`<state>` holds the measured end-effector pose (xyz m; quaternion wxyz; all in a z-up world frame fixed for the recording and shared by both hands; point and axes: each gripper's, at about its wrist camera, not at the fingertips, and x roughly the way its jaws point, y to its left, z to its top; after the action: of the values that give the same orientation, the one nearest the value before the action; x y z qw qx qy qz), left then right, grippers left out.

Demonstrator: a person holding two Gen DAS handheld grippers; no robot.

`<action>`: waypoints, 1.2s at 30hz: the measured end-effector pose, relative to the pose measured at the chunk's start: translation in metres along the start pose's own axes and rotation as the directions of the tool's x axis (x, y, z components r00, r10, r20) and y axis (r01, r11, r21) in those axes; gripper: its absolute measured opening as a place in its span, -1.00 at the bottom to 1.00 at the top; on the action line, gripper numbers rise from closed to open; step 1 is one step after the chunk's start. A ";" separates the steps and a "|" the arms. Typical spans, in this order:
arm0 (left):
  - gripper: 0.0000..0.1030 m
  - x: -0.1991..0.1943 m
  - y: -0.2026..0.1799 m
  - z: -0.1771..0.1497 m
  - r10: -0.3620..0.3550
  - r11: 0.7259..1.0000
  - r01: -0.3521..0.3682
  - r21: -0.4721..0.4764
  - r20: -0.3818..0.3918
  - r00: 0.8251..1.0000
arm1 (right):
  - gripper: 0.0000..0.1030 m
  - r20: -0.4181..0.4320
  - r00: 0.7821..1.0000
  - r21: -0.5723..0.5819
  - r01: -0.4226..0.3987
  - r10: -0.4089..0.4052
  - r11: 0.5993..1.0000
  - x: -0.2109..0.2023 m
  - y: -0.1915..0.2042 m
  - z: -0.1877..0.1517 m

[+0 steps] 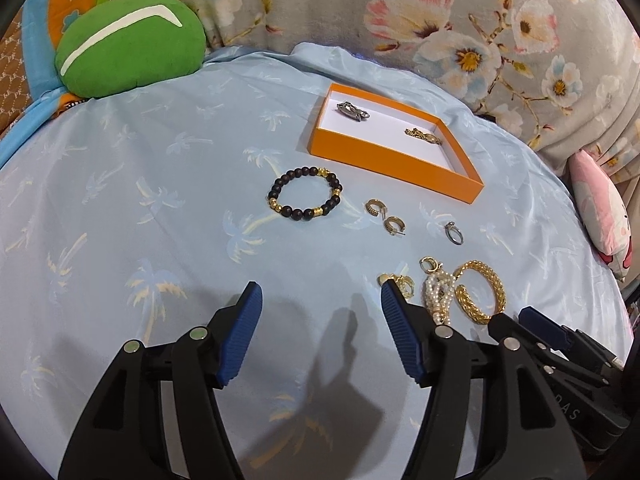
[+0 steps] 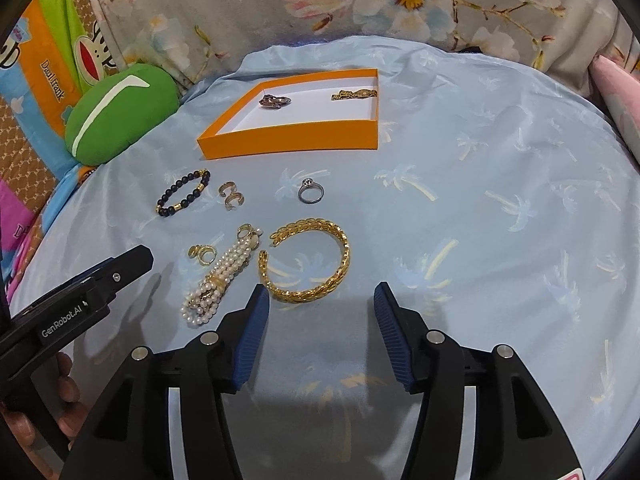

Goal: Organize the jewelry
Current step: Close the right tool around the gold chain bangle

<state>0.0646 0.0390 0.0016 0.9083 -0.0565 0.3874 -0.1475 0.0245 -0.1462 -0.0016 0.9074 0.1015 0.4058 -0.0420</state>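
Note:
An orange tray [image 1: 384, 160] [image 2: 288, 140] with a white floor holds a silver piece [image 1: 352, 111] [image 2: 275, 101] and a gold chain piece [image 1: 423, 136] [image 2: 354, 94]. On the blue sheet lie a dark bead bracelet [image 1: 306, 199] [image 2: 183, 193], gold hoop earrings [image 1: 385, 216] [image 2: 231, 195], a silver ring [image 1: 454, 233] [image 2: 310, 192], a pearl bracelet [image 1: 439, 292] [image 2: 218, 280], small gold earrings [image 1: 400, 280] [image 2: 202, 254] and a gold cuff bangle [image 1: 480, 292] [image 2: 308, 264]. My left gripper [image 1: 320, 300] is open and empty. My right gripper [image 2: 320, 296] is open, just short of the bangle.
A green cushion [image 1: 128, 46] [image 2: 118, 114] lies at the back left. A floral blanket [image 1: 440, 20] runs along the back. A pink pillow [image 1: 600, 208] sits at the right edge of the sheet.

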 end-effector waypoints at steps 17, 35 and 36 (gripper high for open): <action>0.17 0.005 0.006 -0.001 -0.015 0.999 0.014 -0.031 -0.020 1.000 | 0.00 -0.024 0.998 -0.018 0.061 -0.062 0.998 0.020 0.012 0.014; 0.17 0.004 0.003 0.009 0.003 1.000 -0.002 0.024 -0.020 1.000 | -0.02 0.000 0.999 0.048 0.037 -0.037 0.998 0.006 -0.007 0.008; 0.18 0.002 -0.002 0.006 -0.004 0.999 0.005 0.035 -0.020 1.000 | -0.01 0.001 0.999 0.050 0.040 -0.040 0.998 0.005 -0.010 0.006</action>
<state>0.0694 0.0362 0.0048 0.9048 -0.0398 0.3938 -0.1571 0.0306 -0.1568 -0.0023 0.9040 0.1159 0.4054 -0.0703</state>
